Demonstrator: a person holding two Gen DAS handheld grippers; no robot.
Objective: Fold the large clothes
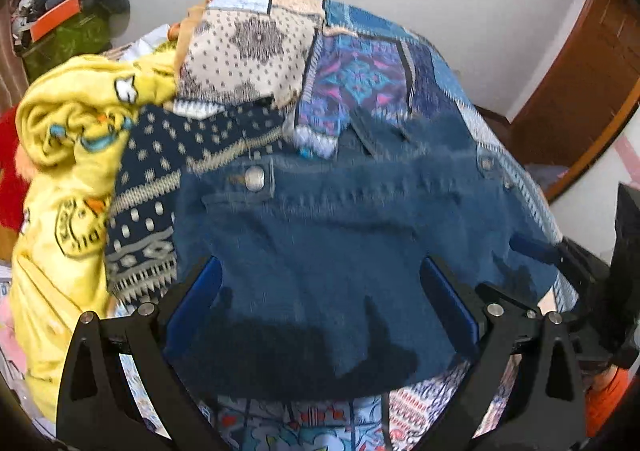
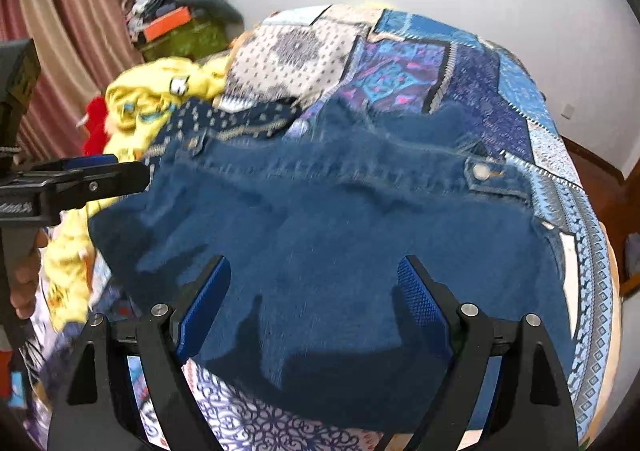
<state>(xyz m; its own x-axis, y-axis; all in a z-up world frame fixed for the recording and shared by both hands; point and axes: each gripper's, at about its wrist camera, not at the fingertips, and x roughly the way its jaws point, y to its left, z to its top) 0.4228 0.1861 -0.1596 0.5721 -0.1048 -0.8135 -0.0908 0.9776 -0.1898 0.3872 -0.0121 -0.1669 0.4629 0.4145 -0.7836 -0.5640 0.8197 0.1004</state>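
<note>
Denim jacket (image 1: 320, 251) lies folded once on the bed's (image 2: 520, 99) near edge; your left gripper (image 1: 320, 303) and right gripper (image 2: 316, 303) hover released, further folds remaining.

We see a plain white wall (image 2: 460, 11), striped pink curtains (image 2: 68, 23) at left, a brown wooden door (image 1: 580, 83), a patchwork-covered bed (image 2: 400, 63)

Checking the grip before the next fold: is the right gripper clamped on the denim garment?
No: the right gripper stands wide open above the denim garment, pinching no cloth.
</note>
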